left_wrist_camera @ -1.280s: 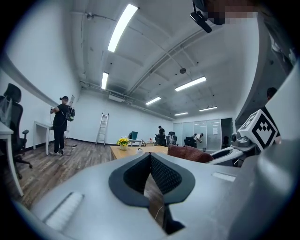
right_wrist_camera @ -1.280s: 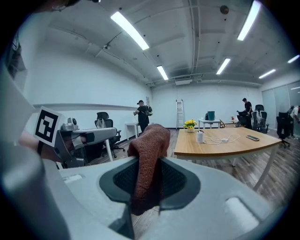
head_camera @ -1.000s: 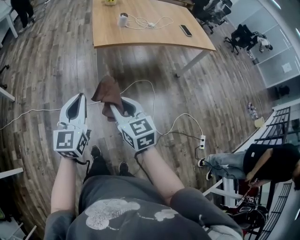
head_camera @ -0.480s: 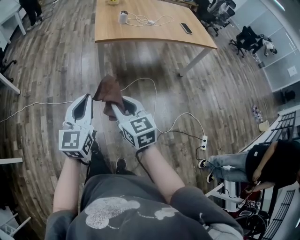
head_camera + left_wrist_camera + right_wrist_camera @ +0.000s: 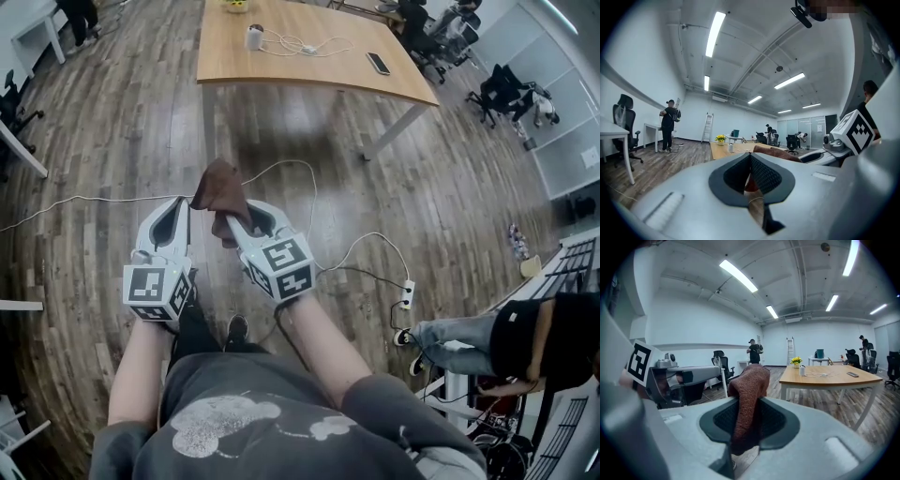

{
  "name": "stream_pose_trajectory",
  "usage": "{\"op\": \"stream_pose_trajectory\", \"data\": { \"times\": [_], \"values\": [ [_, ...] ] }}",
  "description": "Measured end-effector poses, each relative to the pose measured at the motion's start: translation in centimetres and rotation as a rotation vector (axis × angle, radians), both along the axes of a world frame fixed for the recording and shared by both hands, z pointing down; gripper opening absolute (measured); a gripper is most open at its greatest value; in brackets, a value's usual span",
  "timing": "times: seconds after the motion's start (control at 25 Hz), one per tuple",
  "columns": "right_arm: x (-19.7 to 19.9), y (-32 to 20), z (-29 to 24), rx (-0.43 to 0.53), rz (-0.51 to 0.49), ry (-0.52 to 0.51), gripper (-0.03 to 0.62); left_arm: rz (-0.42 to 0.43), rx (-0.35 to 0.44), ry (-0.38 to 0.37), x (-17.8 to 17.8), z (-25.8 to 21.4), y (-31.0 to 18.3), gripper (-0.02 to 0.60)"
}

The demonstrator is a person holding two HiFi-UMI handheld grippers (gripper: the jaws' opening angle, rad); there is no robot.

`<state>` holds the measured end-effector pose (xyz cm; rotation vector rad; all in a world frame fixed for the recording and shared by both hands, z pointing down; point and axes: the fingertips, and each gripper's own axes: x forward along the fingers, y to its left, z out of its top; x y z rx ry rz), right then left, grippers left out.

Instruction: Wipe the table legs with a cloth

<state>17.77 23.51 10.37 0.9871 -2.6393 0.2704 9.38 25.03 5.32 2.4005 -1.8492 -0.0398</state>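
Left gripper is hanging well short of the table, on its near side, jaws pressed together with nothing in them. Right gripper is sitting just as far back from the table, clamping down on the cloth. The cloth's lower end is disappearing inside the jaws, so its full length isn't showing. It's looking reddish-brown and nubbly, bunching up and flopping over the jaw tips. Only the table's two near legs are showing; the far ones are hiding under the top.
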Motion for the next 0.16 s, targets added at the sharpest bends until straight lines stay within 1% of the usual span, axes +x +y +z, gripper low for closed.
{"op": "stream_pose_trajectory", "data": {
  "times": [0.16],
  "values": [
    [0.45,0.92,0.09,-0.001,-0.008,0.008,0.091,0.002,0.012,-0.008,0.66,-0.51,1.00,0.020]
  ]
}}
